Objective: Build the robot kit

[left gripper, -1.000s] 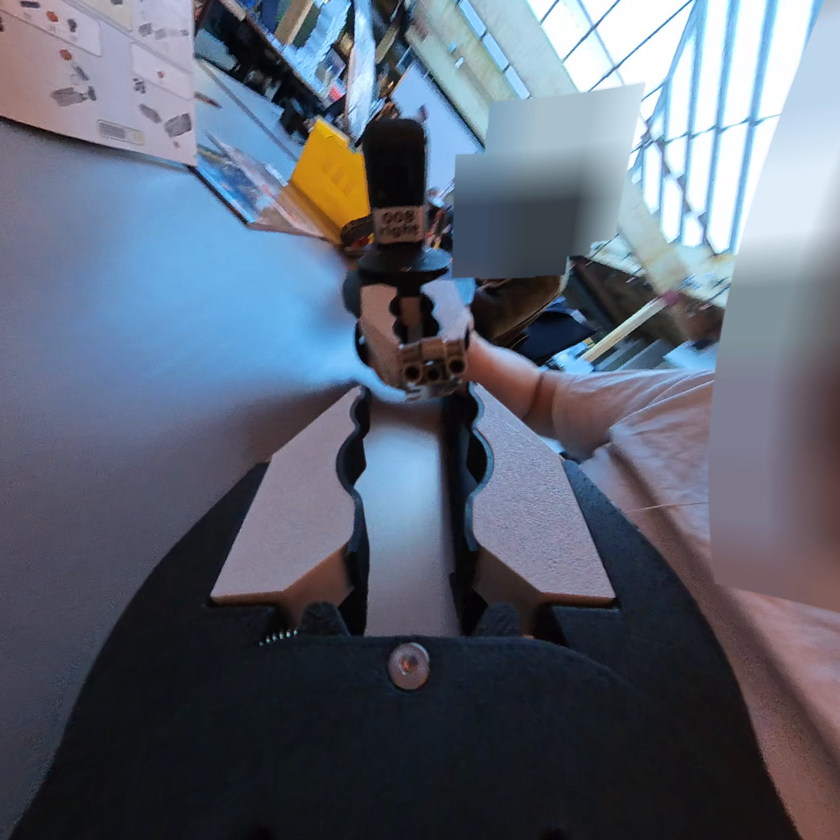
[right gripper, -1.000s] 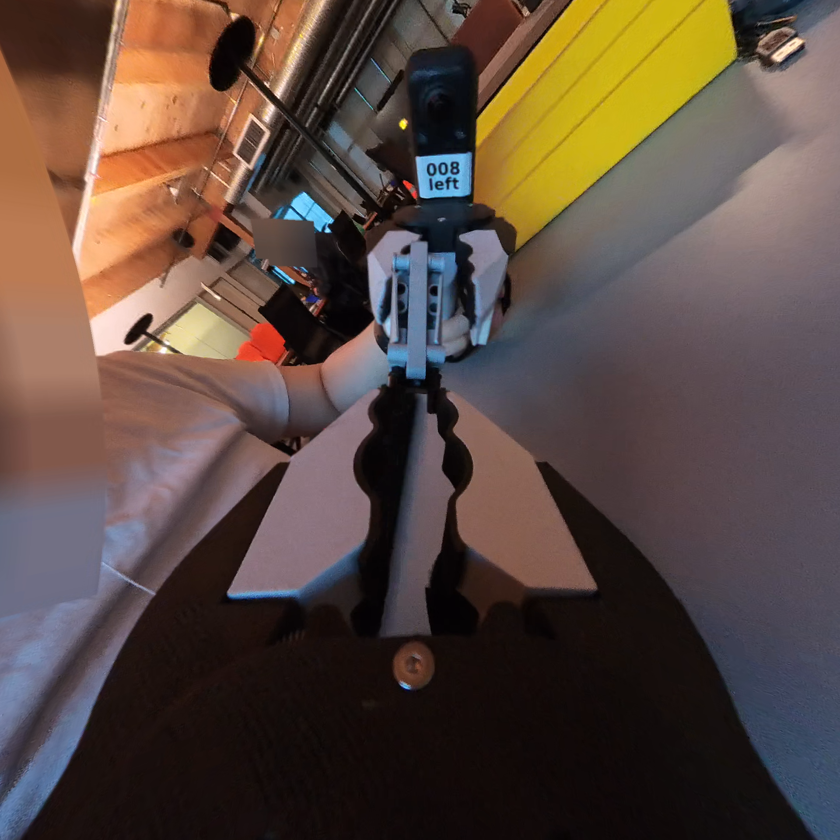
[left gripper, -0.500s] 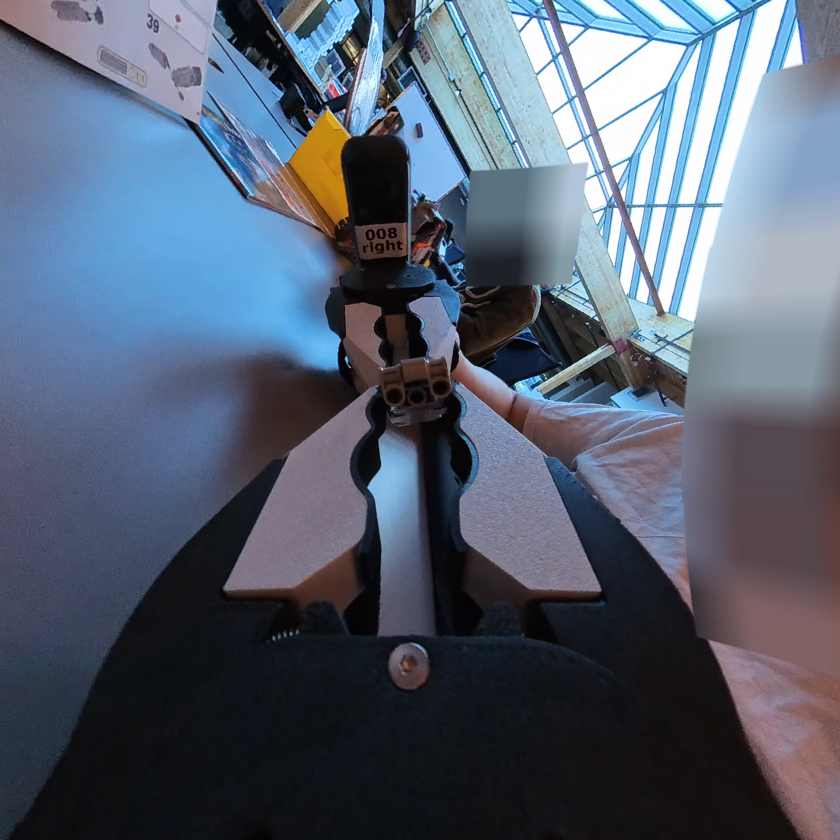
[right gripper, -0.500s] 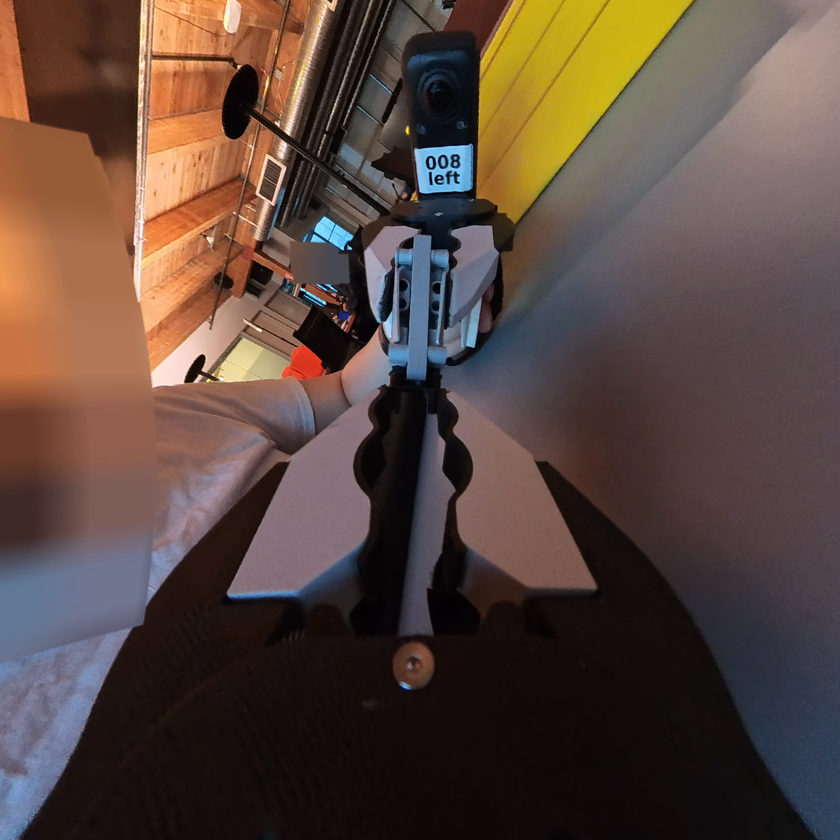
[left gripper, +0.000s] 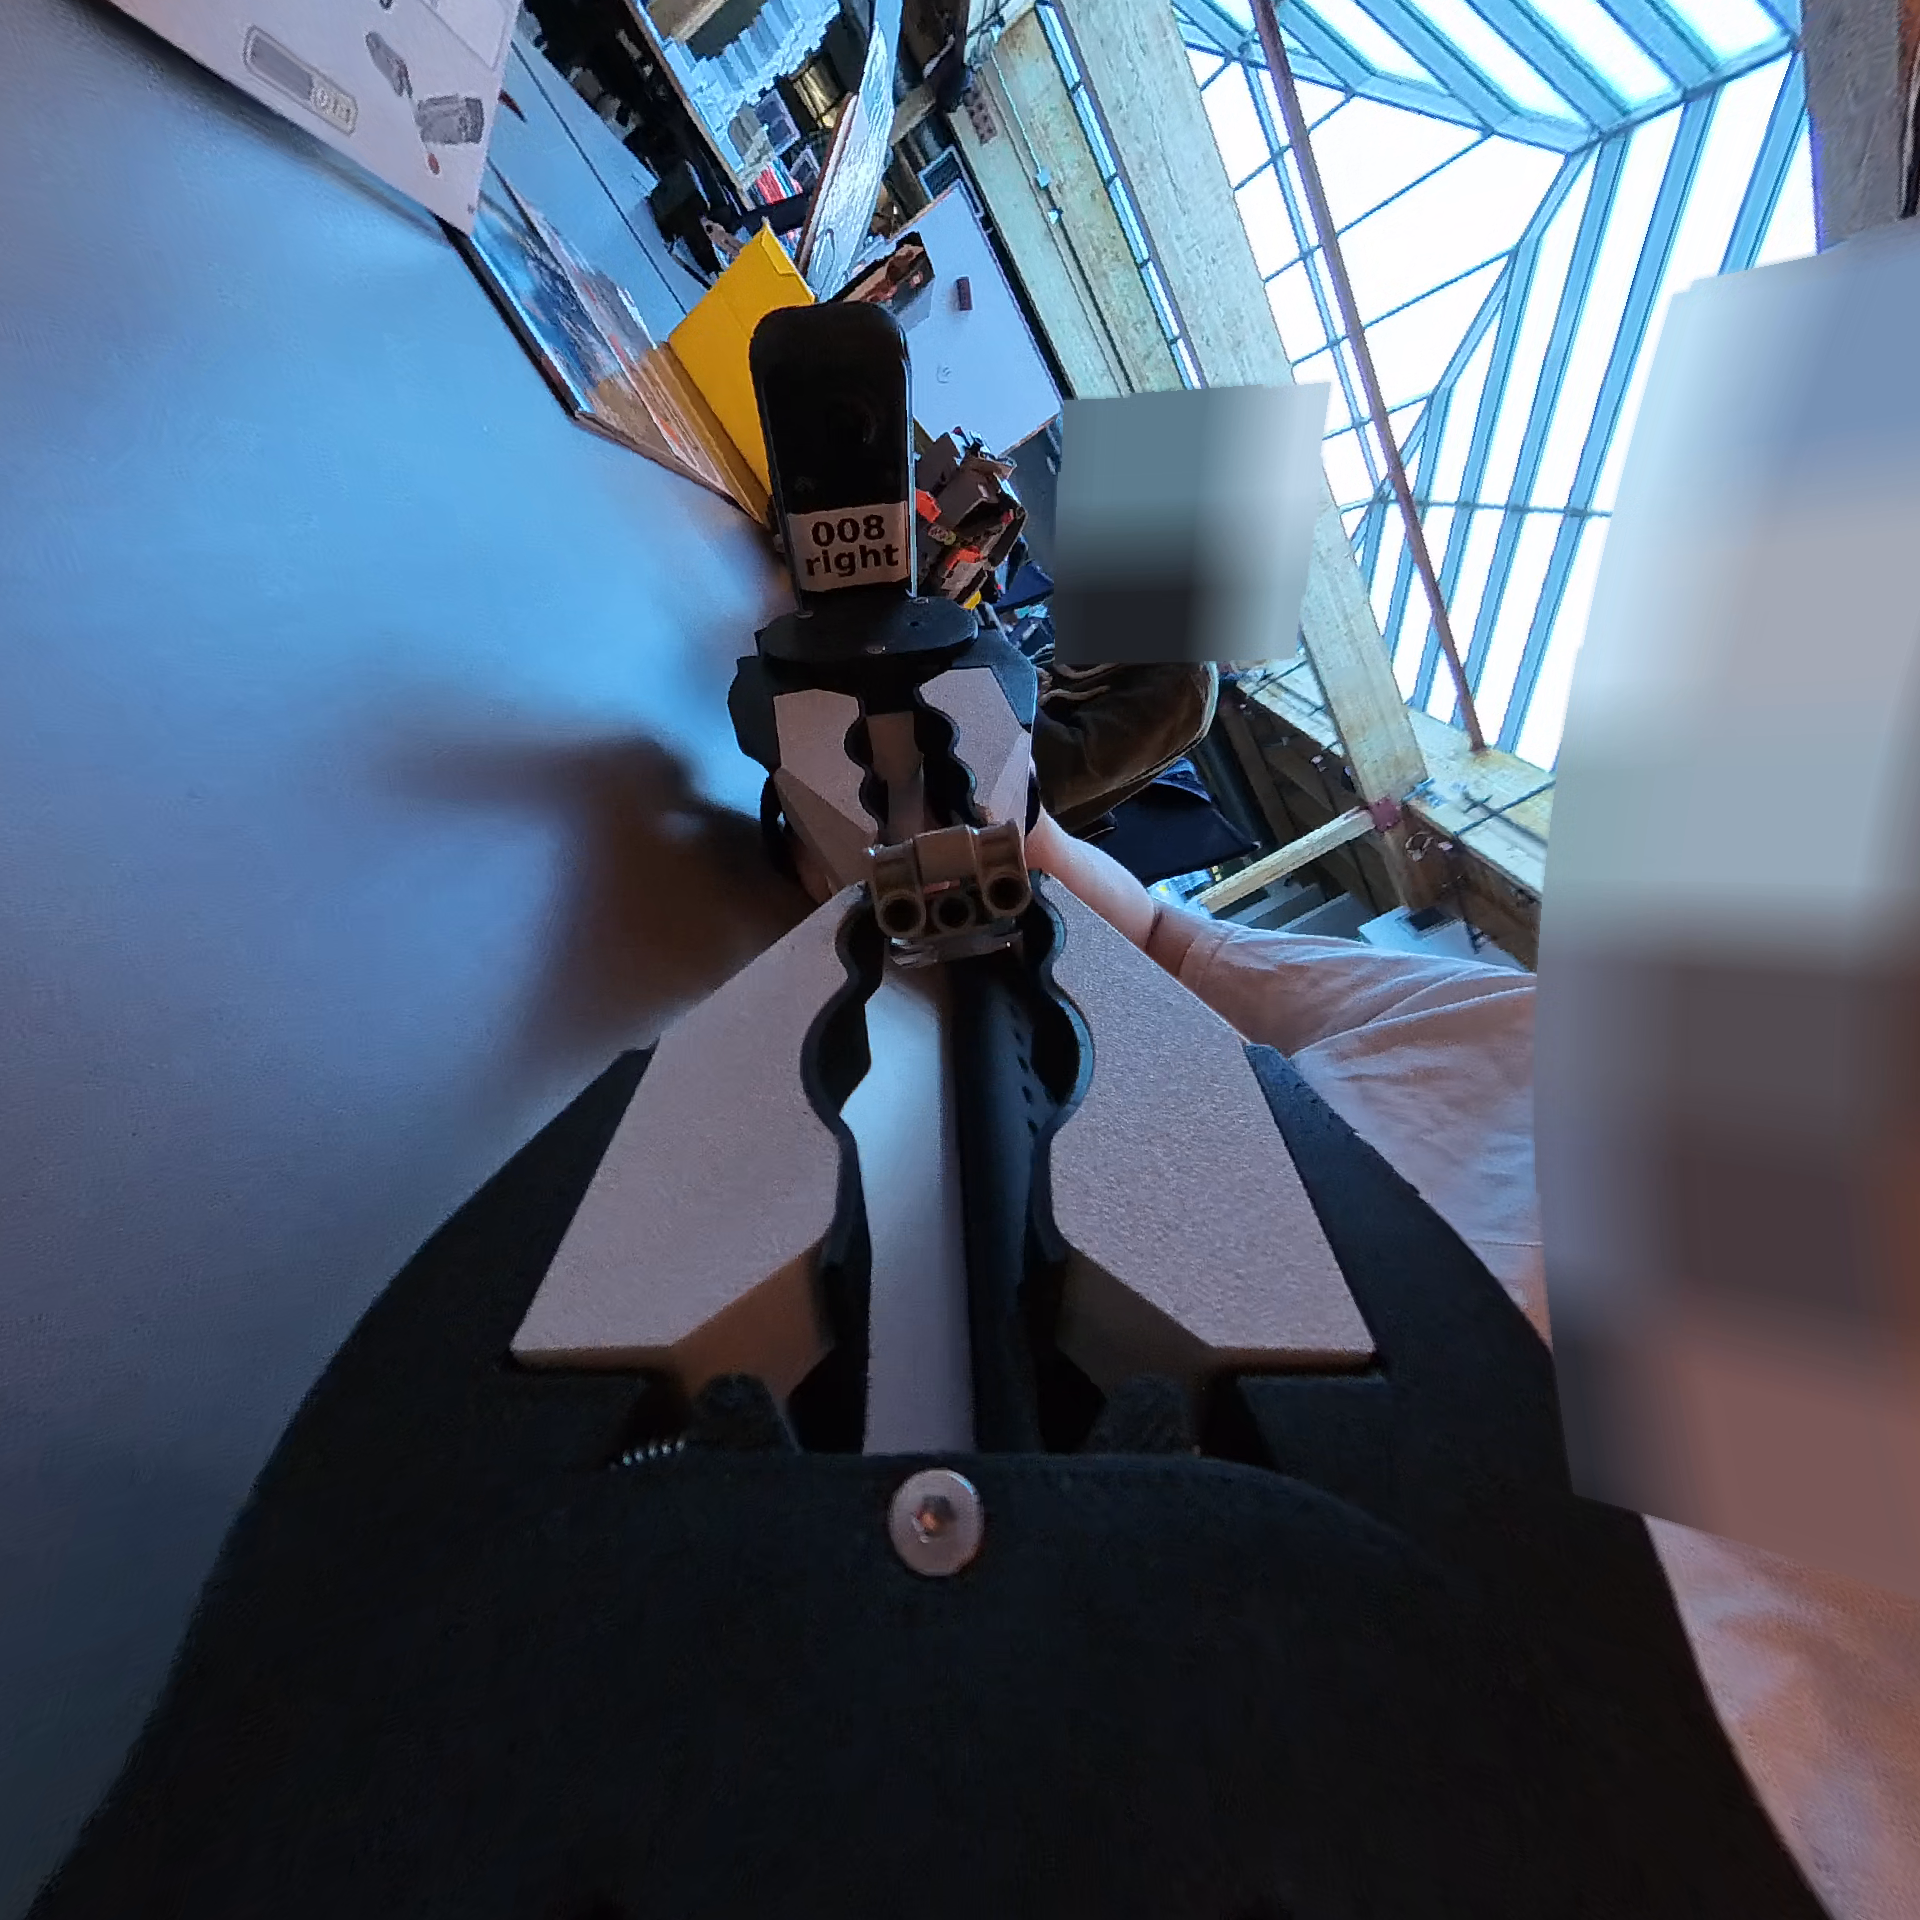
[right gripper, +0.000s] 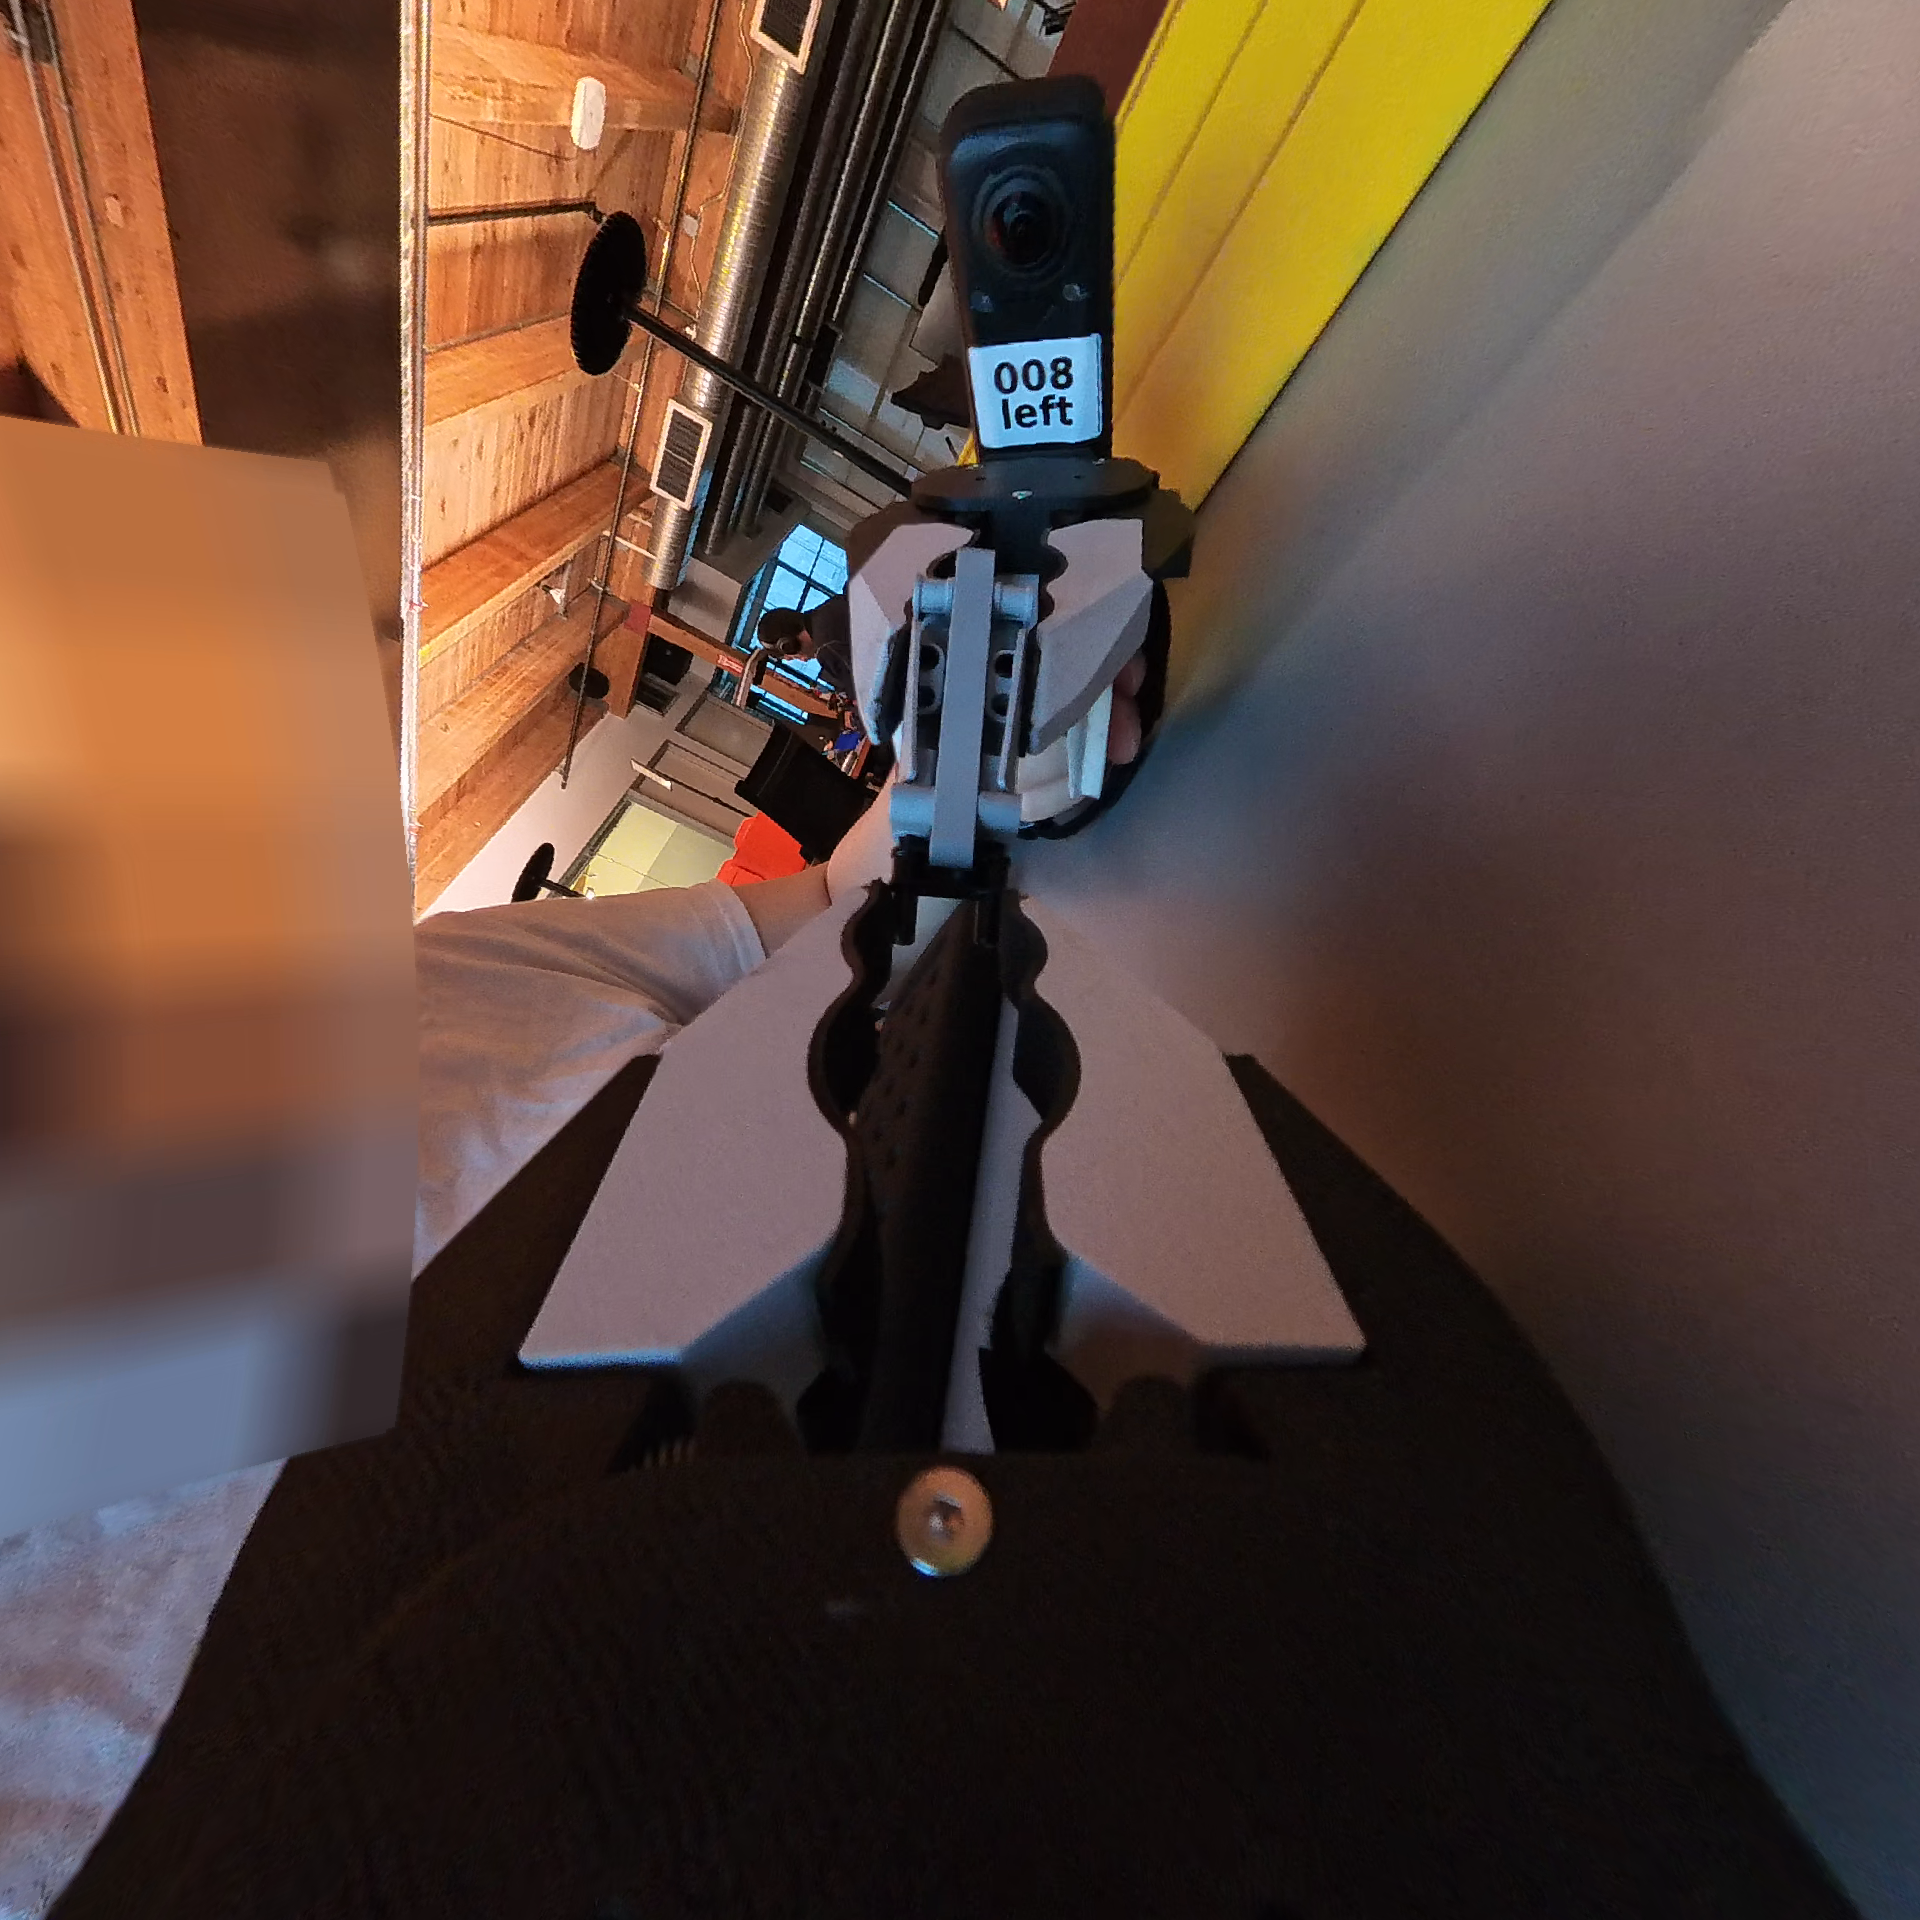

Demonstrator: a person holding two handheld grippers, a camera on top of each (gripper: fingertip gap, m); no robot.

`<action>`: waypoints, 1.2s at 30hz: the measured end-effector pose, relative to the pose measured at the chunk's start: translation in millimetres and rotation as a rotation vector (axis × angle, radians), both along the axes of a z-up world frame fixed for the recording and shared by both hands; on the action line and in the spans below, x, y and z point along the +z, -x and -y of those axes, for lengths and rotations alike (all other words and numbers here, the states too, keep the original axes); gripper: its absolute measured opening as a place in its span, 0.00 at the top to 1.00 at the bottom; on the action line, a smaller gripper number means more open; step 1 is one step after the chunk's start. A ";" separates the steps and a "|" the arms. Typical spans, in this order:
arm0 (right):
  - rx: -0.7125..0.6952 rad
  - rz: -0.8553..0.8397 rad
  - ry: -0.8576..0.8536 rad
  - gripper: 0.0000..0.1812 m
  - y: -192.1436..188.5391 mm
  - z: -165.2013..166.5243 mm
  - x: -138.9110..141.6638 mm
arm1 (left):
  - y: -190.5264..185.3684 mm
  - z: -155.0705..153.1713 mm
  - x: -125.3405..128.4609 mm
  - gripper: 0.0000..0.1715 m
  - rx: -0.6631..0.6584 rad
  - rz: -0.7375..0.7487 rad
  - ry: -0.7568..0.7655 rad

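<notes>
A grey assembly of holed building beams (right gripper: 961,707) hangs in the air between both grippers, which face each other tip to tip. My left gripper (left gripper: 951,940) is shut on it; its end with three round holes (left gripper: 951,899) shows at my fingertips. My right gripper (right gripper: 940,909) is shut on a small dark part at the assembly's near end. In the right wrist view the left gripper (right gripper: 987,800) clasps the beams from both sides. In the left wrist view the right gripper (left gripper: 914,800) sits just behind the piece. A hand holds each gripper.
A grey table top (left gripper: 260,727) runs along the left side, with a printed instruction sheet (left gripper: 343,83), a picture box (left gripper: 551,301) and a yellow box (left gripper: 727,343) at its far edge. A yellow panel (right gripper: 1299,208) stands behind the table (right gripper: 1558,831). A person's light sleeve (left gripper: 1403,1039) is close on the right. My two grippers' fingertips are within a few centimetres of each other. The yellow panel (right gripper: 1299,208) is about equally far from each gripper, around 30 cm.
Both grippers stayed joined at the grey assembly while the pair tilted; more ceiling and window now show. The assembly sits a little nearer my left fingertips.
</notes>
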State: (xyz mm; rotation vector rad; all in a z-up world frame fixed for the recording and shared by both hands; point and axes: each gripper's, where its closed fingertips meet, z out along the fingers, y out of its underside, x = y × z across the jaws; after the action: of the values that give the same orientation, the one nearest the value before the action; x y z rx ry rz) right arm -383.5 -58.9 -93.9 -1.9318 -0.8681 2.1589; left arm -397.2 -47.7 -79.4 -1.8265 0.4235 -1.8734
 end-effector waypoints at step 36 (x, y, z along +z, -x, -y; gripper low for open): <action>0.025 0.392 -1.019 0.89 -88.1 -100.5 -52.7 | -86.3 -88.5 -78.4 0.80 -0.324 -0.866 -0.784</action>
State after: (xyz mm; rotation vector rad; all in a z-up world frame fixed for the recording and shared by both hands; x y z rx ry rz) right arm -295.4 41.5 -146.6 -1.7171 -1.6181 0.9362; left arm -310.9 40.8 -157.8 -1.9192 1.5574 -0.7286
